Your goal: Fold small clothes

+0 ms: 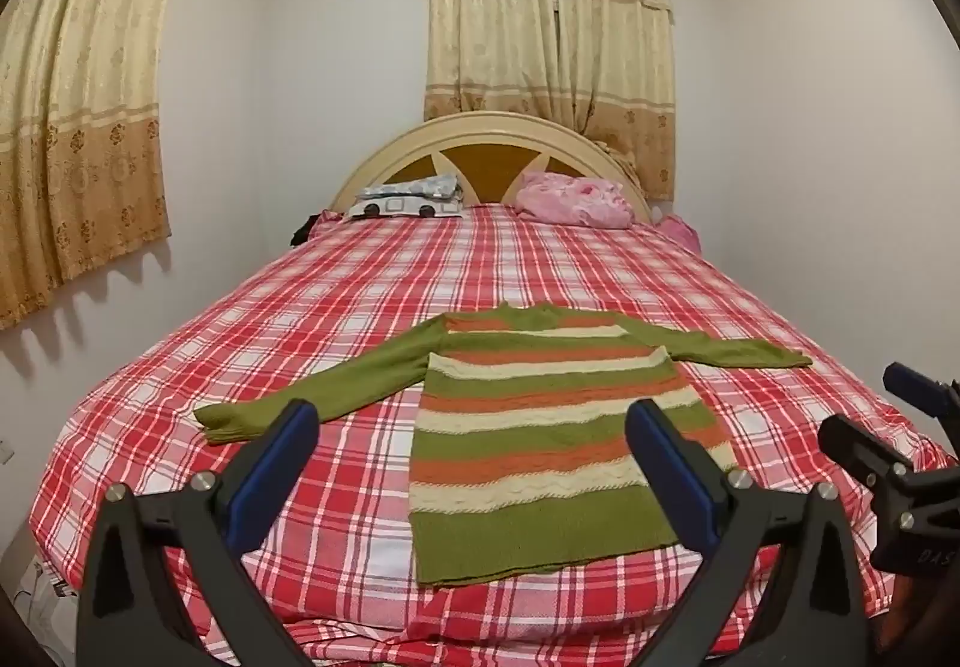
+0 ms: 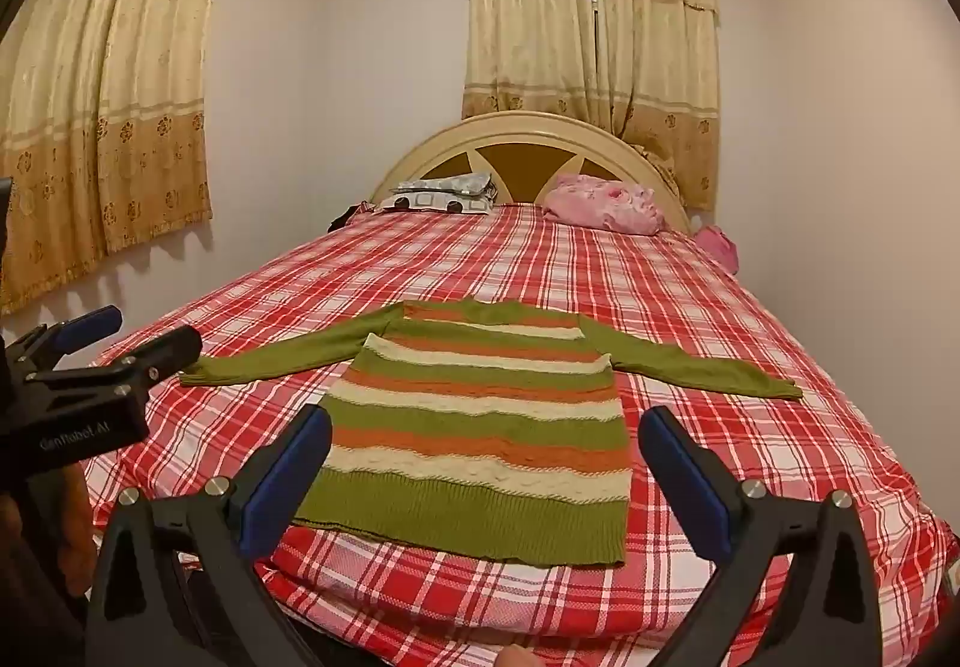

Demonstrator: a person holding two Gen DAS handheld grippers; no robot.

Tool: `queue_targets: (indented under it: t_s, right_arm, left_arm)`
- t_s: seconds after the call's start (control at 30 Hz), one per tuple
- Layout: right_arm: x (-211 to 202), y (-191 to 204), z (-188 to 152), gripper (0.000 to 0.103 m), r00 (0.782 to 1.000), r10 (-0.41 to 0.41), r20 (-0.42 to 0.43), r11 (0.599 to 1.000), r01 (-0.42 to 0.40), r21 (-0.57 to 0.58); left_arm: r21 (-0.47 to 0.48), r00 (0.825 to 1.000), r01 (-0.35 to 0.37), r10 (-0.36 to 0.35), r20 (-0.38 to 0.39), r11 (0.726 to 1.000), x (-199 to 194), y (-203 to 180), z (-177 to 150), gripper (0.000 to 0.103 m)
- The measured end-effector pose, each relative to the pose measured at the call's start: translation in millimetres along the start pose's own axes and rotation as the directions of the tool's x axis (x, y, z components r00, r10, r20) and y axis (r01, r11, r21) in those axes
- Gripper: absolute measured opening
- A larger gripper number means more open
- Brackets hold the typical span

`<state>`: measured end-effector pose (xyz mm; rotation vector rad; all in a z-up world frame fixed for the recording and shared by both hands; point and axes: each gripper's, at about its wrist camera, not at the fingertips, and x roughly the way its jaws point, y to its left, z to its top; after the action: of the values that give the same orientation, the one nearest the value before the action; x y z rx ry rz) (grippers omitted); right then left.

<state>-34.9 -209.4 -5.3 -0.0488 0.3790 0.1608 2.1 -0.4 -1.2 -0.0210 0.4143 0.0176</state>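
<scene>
Striped sweater (image 1: 540, 427) lying flat on plaid bed (image 1: 360, 271), sleeves spread, hem twd me. I'm holding my left hand-held gripper (image 1: 471, 463) & right hand-held gripper (image 2: 486, 472) above the hem, both w/ jaws spread, gripping nothing.

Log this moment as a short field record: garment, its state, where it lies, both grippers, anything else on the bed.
garment: striped sweater
state: spread flat, both sleeves out, unfolded
surface: plaid bedsheet
left gripper: open, empty, near the hem
right gripper: open, empty, near the hem
at headboard: patterned pillow, pink bundle
</scene>
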Motion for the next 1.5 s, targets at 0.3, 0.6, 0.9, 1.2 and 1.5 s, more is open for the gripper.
queue_targets:
  t_s: [0.3,0.6,0.9,1.2,1.5]
  right_arm:
    - [3.5,2.1,-7.3,0.102,1.000,0.007,-0.026,1.000,-0.007,0.000]
    - [6.7,4.9,-5.2,0.102,0.999,0.008,-0.050,1.000,-0.008,0.006]
    - [14.5,-0.5,-9.4,0.102,0.998,0.018,-0.055,1.000,-0.017,0.014]
    - [17.7,-1.1,-12.1,0.102,0.998,0.023,-0.060,1.000,-0.022,0.017]
    - [18.5,1.4,-14.5,0.102,0.998,0.025,-0.061,1.000,-0.025,0.013]
  left_arm:
    - [0.004,1.000,0.005,-0.005,0.013,1.000,5.7,-12.4,-2.6,0.103]
    - [-0.026,0.999,0.025,-0.024,0.038,0.999,-2.1,5.5,-0.1,0.103]
    - [-0.021,0.999,0.025,-0.024,0.025,0.999,-0.3,3.8,1.1,0.103]
    - [-0.020,0.999,0.024,-0.023,0.032,1.000,-0.8,3.1,2.2,0.103]
    - [-0.020,0.999,0.025,-0.024,0.030,0.999,-1.6,3.4,2.9,0.103]
